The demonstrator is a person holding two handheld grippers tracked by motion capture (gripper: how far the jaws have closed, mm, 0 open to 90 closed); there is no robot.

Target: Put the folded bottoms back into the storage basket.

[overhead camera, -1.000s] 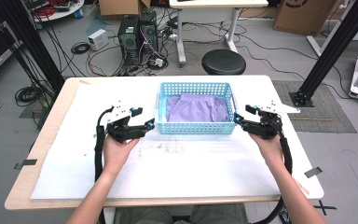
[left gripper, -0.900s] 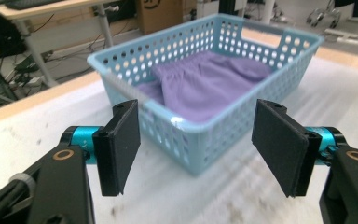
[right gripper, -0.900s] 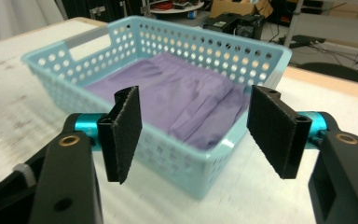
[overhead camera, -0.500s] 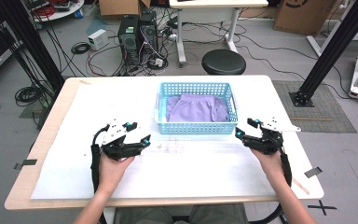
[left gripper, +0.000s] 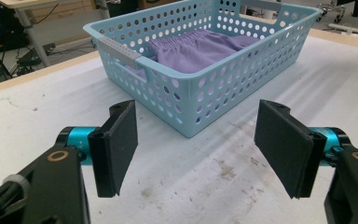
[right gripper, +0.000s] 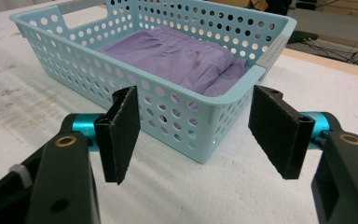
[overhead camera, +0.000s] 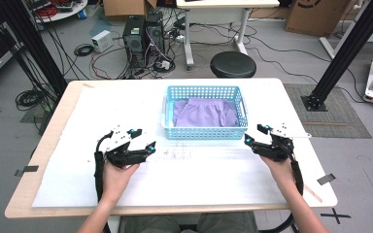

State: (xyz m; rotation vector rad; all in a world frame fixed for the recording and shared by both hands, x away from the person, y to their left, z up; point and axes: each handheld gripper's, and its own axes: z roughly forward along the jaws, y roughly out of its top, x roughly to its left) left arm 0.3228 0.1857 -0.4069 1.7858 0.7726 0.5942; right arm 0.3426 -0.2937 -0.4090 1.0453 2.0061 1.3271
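A light blue perforated basket point(overhead camera: 205, 132) stands at the back middle of the table, with a folded purple garment point(overhead camera: 205, 112) lying in it. My left gripper point(overhead camera: 144, 138) rests low over the white sheet, left of the basket's front left corner, open and empty. My right gripper point(overhead camera: 255, 134) sits just off the front right corner, also open and empty. In the left gripper view the basket point(left gripper: 214, 88) and garment point(left gripper: 200, 46) lie beyond my left gripper point(left gripper: 198, 142), jaws wide apart. The right gripper view shows the basket point(right gripper: 182, 116) and garment point(right gripper: 172, 56) close ahead of my right gripper point(right gripper: 196, 135).
A white sheet point(overhead camera: 199, 179) covers the wooden table point(overhead camera: 53, 131). Faint smudges mark the sheet in front of the basket. A black stool point(overhead camera: 233, 63) and computer towers point(overhead camera: 143, 34) stand on the floor beyond the table's far edge. Black frame posts rise at both sides.
Both hands have drawn back from the basket's front corners toward the person and sunk closer to the sheet. Most of that move came early; the basket has not shifted.
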